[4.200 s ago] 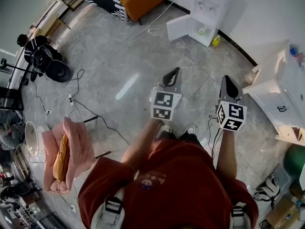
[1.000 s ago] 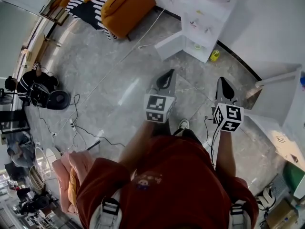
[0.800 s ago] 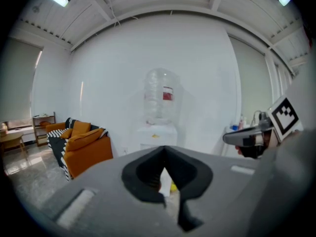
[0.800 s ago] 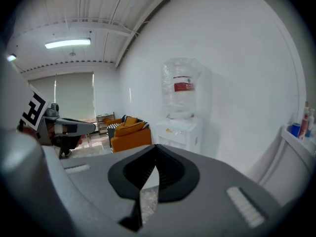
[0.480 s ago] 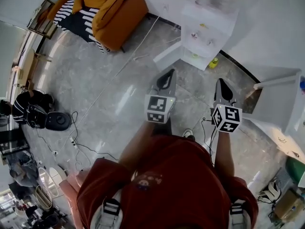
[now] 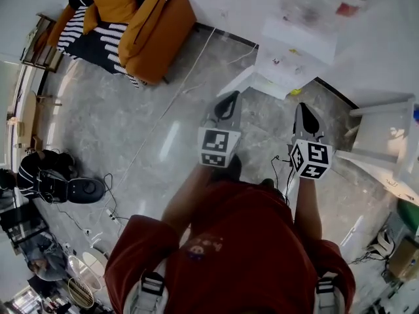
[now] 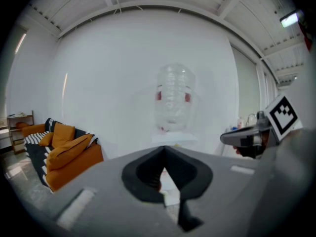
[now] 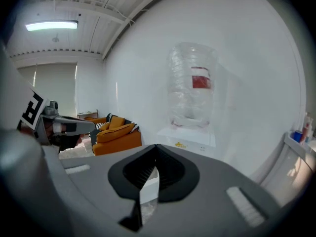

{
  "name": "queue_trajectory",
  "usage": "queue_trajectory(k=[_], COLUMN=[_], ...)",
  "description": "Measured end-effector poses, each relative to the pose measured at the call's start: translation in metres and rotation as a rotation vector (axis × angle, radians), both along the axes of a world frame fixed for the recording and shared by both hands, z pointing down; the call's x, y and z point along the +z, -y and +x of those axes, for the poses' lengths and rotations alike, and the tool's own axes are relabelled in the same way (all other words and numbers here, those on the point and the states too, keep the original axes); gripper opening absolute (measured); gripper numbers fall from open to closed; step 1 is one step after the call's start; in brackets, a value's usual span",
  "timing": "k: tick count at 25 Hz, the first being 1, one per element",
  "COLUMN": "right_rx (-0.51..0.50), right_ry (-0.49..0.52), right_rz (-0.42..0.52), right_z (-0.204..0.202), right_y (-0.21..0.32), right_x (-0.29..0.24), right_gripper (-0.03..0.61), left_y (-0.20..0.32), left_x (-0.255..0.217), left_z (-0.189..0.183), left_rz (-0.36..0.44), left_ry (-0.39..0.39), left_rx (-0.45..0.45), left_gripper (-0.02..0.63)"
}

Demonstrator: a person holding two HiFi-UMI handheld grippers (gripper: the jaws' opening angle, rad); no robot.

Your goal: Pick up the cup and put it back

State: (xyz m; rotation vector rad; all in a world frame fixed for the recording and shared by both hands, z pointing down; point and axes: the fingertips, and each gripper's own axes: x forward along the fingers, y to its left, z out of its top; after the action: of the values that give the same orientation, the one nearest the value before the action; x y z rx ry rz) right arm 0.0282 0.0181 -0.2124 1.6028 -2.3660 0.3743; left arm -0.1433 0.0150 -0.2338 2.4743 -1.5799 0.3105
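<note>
I cannot make out a cup in any view. My left gripper [image 6: 227, 101] and right gripper [image 6: 305, 110] are held side by side in front of the person, both shut with nothing between the jaws. They point at a white water dispenser [image 6: 296, 50] by the wall. Its clear bottle [image 7: 173, 101] stands straight beyond my left gripper [image 7: 164, 149]. That bottle [image 8: 192, 85] shows slightly right of my right gripper [image 8: 156, 146]. A small yellow thing [image 6: 296, 91] lies at the dispenser's foot.
An orange sofa [image 6: 149, 30] with a striped throw stands at the far left. A white cabinet [image 6: 385, 135] is on the right. A cable [image 6: 175, 89] runs across the grey floor, and dark equipment [image 6: 55, 183] sits at the left edge.
The person has walked toward the dispenser: it and the sofa are nearer and lower in the head view. Both grippers travelled along, still shut and side by side.
</note>
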Motion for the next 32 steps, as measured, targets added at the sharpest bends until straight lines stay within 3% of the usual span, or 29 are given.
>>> queue_trajectory(k=[8,13,16,25,32], right_rx=[0.090,0.083,0.091,0.102,0.066], right_ry=[-0.024,0.007,-0.031,0.017,0.025], right_rz=[0.026,0.034,0.067,0.058,0.052], right_z=[-0.005,0.015,0.038,0.094,0.095], right_y=[0.031,0.042,0.044,0.046,0.043], right_x=[-0.005,0.000,-0.014,-0.014,-0.008], right_gripper=[0.000,0.000,0.000,0.000,0.000], left_y=[0.047,0.057,0.056,0.050,0.045], left_x=[0.002,-0.002,-0.011,-0.013,-0.013], left_z=[-0.021,-0.005,0.013,0.052,0.062], left_rz=[0.033,0.058,0.082,0.081,0.085], left_ry=[0.004,0.015,0.002,0.027,0.032], left_rx=[0.057,0.034,0.024,-0.001,-0.017], left_gripper=[0.000,0.000,0.000,0.000,0.000])
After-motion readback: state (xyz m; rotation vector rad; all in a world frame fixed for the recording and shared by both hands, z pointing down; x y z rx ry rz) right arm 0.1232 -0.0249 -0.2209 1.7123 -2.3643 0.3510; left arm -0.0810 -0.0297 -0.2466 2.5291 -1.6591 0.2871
